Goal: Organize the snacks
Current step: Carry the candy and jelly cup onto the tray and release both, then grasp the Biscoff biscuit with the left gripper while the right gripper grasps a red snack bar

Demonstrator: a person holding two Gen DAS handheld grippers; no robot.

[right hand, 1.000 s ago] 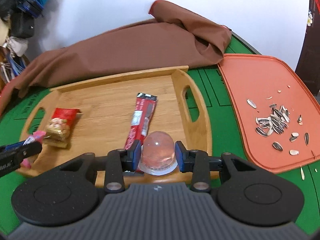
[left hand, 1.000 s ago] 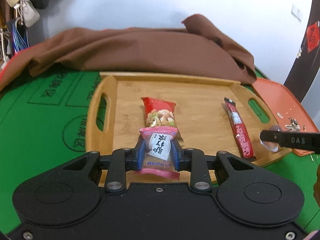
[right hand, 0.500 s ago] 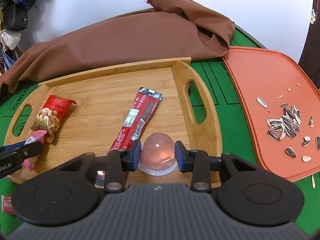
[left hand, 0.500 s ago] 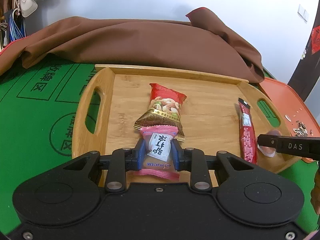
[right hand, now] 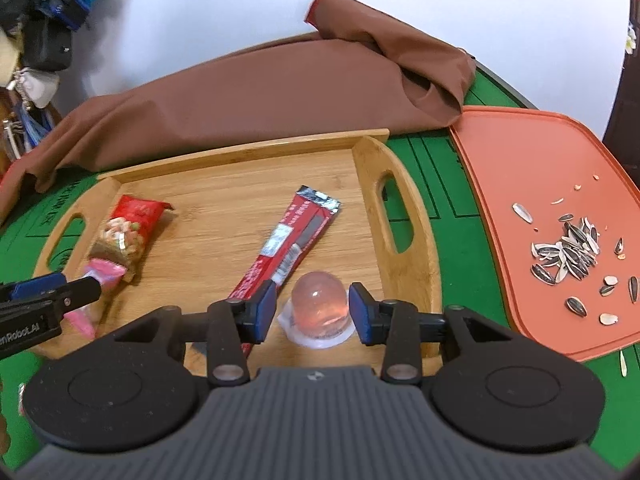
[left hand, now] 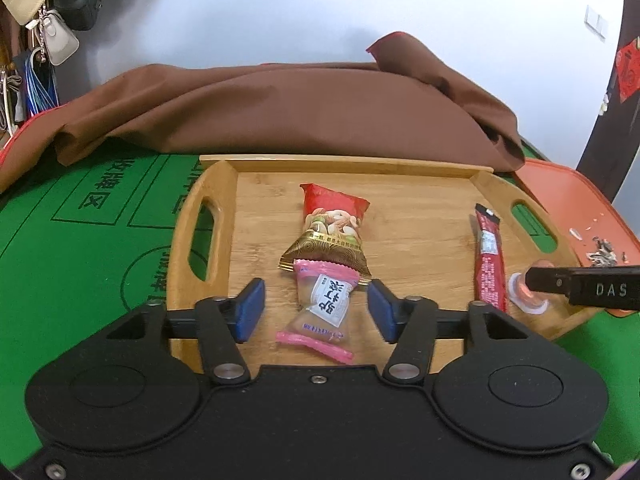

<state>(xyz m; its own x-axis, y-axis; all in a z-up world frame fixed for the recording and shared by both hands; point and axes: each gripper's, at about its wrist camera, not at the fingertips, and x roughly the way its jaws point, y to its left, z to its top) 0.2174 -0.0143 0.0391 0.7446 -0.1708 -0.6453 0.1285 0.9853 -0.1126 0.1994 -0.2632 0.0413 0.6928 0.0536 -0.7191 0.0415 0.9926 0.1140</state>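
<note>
A wooden tray (left hand: 400, 168) (right hand: 240, 148) holds the snacks. My left gripper (left hand: 316, 310) is opening; the pink-ended candy (left hand: 324, 308) lies on the tray between its blue pads, touching neither. Just beyond it lies a red nut packet (left hand: 330, 220) (right hand: 128, 228). My right gripper (right hand: 312, 310) is opening too, with the clear pink jelly cup (right hand: 318, 306) standing on the tray between its pads, free of both. A long red stick packet (right hand: 288, 244) (left hand: 490, 260) lies left of the cup.
A brown cloth (left hand: 280, 112) (right hand: 248, 92) is heaped behind the tray. An orange board (right hand: 540, 208) with several sunflower seeds (right hand: 572, 252) lies to the right on the green table mat (left hand: 80, 232). Bags hang at the far left (left hand: 52, 12).
Both grippers have opened: the left let go of the pink candy and the right let go of the jelly cup, and both snacks now rest on the tray.
</note>
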